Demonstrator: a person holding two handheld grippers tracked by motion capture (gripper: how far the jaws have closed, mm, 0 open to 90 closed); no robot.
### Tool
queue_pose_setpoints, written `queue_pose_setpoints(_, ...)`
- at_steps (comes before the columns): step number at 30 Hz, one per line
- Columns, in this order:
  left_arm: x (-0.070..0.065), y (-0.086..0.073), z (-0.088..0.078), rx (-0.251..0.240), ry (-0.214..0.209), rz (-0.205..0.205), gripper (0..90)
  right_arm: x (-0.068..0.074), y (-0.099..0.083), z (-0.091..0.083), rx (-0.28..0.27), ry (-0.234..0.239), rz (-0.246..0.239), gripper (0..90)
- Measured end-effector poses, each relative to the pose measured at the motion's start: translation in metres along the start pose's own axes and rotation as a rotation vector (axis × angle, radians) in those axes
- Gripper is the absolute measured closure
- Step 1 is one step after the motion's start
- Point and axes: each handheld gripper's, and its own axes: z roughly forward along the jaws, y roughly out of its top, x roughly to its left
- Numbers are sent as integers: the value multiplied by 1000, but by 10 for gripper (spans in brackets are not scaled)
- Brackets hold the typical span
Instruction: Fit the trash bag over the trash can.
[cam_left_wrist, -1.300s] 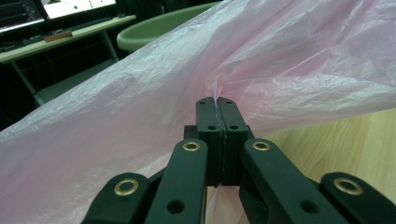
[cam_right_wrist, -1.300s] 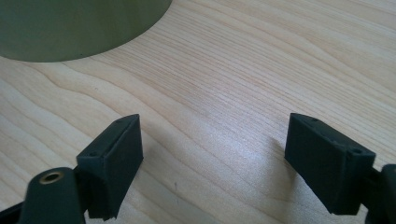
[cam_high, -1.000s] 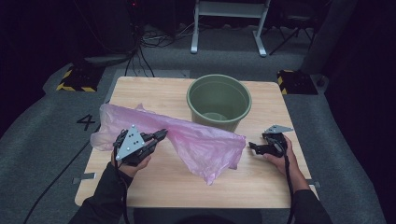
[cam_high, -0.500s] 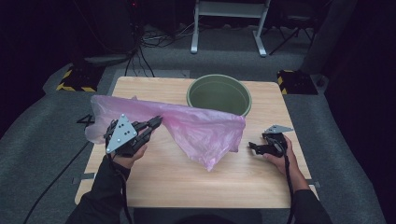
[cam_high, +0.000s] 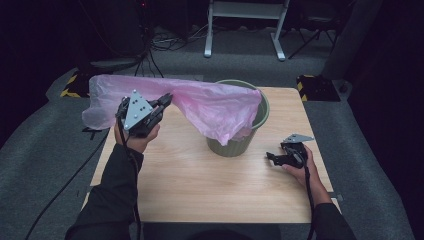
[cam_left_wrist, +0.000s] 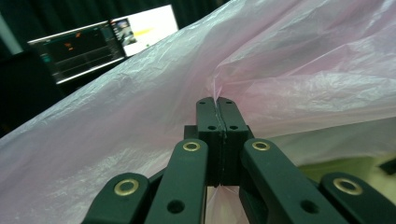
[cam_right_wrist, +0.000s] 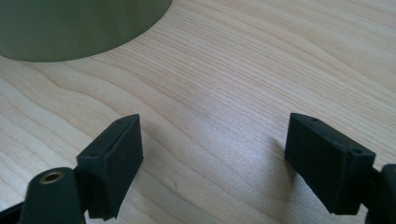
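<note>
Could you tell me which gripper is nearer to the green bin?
Right. The right gripper sits open on the table beside the green bin; the left gripper holds the pink bag farther off.

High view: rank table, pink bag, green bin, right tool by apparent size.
1. Table
2. Pink bag, held up nearer the camera, so it may look bigger than it is
3. Green bin, partly covered by the bag
4. Right tool
</note>
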Motion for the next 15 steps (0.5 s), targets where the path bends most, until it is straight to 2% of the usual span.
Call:
queue_pose_setpoints(3,6,2,10,23,25,-4,895,0,0,0,1,1,-2,194)
queue_pose_setpoints(7,10,9,30,60,101,15,896,0,4,-3,15,12,6,242)
queue_pose_setpoints(10,13,16,38,63,140,19,895,2,12,-14,-46,32,15,262)
queue_pose_setpoints(11,13,16,38,63,140,19,896,3,15,-19,-68,38,23,264)
queue_pose_setpoints(13,15,25,44,40,155,0,895,5,19,-26,-101,33,14,283)
queue_pose_setpoints(15,12,29,47,45,169,25,896,8,21,-30,-109,29,-5,279)
